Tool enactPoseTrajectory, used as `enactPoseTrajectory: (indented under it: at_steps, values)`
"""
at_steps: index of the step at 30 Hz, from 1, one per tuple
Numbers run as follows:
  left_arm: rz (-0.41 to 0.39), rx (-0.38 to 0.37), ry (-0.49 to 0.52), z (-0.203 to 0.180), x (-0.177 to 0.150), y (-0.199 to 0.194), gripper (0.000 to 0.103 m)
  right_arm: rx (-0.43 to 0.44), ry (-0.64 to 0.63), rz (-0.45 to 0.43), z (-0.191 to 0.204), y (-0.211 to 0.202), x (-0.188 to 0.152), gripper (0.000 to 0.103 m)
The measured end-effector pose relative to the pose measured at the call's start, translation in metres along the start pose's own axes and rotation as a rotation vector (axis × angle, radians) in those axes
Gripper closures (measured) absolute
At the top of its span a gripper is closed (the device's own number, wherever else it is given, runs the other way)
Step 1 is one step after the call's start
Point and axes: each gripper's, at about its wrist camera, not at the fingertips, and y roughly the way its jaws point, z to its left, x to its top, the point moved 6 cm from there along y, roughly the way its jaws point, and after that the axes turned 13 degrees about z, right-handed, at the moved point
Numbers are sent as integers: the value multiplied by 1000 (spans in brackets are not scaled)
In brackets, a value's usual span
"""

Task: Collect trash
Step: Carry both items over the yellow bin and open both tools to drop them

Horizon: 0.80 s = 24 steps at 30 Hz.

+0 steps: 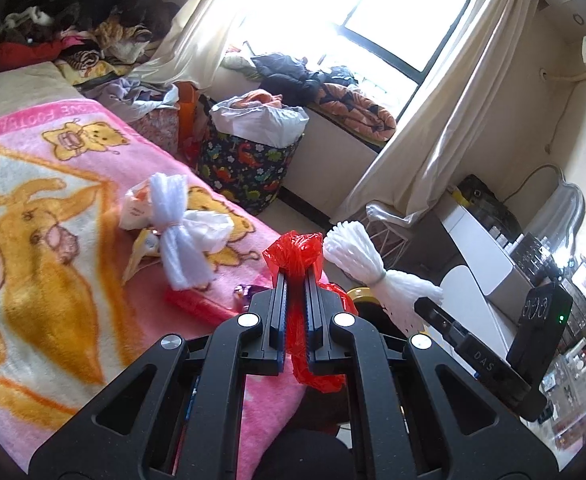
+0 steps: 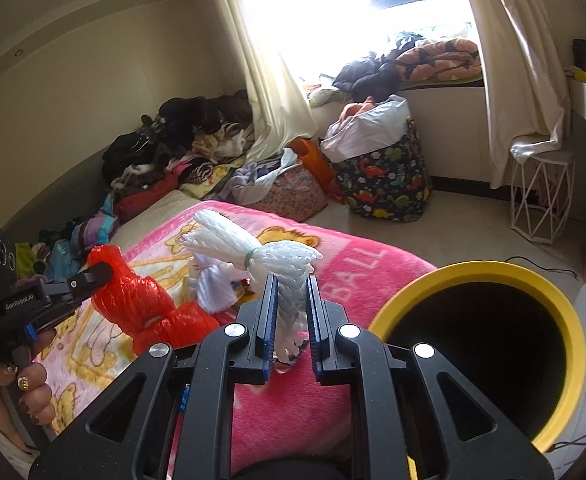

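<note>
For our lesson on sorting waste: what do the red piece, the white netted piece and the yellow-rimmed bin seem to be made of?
Red piece: thin glossy plastic film, crinkled and translucent, probably a bag or wrapper.
White netted piece: soft foam mesh, matt and ribbed, tied with a band; likely a fruit sleeve.
Yellow-rimmed bin: smooth rim, apparently hard plastic or painted metal; unclear which.

Two grippers were seen. Two white foam net bundles [image 1: 181, 236] were counted, one red plastic bag [image 1: 293, 252], one yellow-rimmed bin [image 2: 485, 344], one dinosaur-print basket [image 1: 245, 164], and one pink blanket [image 1: 53, 216].

both wrist views close, facing window [image 1: 393, 12] (share pink blanket [image 2: 349, 264])
</note>
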Motion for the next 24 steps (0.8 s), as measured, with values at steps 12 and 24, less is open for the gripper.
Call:
enactPoseTrajectory:
  at_steps: [12,24]
  values:
    - [20,-46,60,-50,3,28,100,-70,83,-28,-48,-28,-12,89]
    - [69,-99,125,-98,-5,66,100,-162,177,-42,-98,-58,-34,89]
